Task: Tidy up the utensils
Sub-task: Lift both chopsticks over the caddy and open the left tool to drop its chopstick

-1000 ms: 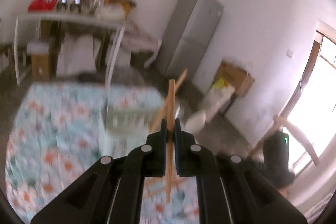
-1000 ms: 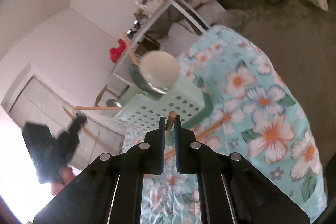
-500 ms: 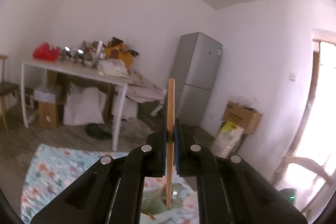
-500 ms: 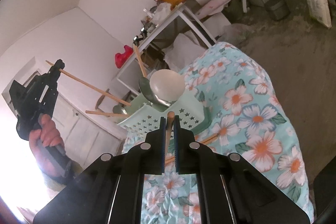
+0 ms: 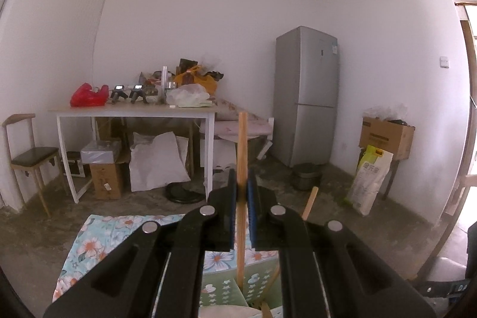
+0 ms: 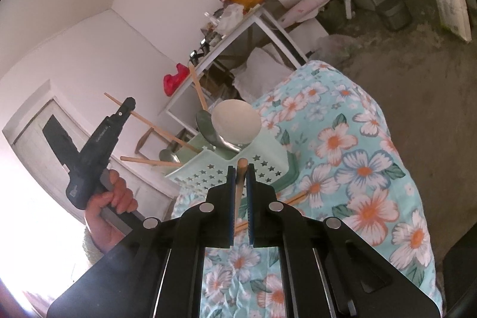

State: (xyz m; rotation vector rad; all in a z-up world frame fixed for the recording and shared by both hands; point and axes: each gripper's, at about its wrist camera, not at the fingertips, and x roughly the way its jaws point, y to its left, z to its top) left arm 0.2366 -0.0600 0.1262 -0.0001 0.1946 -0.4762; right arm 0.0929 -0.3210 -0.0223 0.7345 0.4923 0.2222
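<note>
While hidden elsewhere, person's hand [image 6: 110, 198] grips left gripper [image 6: 126, 106].

Left claw [image 5: 242, 189] jaws opening, raised by hand [image 6: 111, 206]; right claw [image 6: 241, 178] clamped.

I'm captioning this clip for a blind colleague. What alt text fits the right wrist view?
The right gripper pinches a wooden stick above a floral tablecloth. Beyond it stands a pale green utensil basket holding a white ladle. At left, a hand raises the left gripper, whose jaws are opening around a chopstick that slants down into the basket.
</note>
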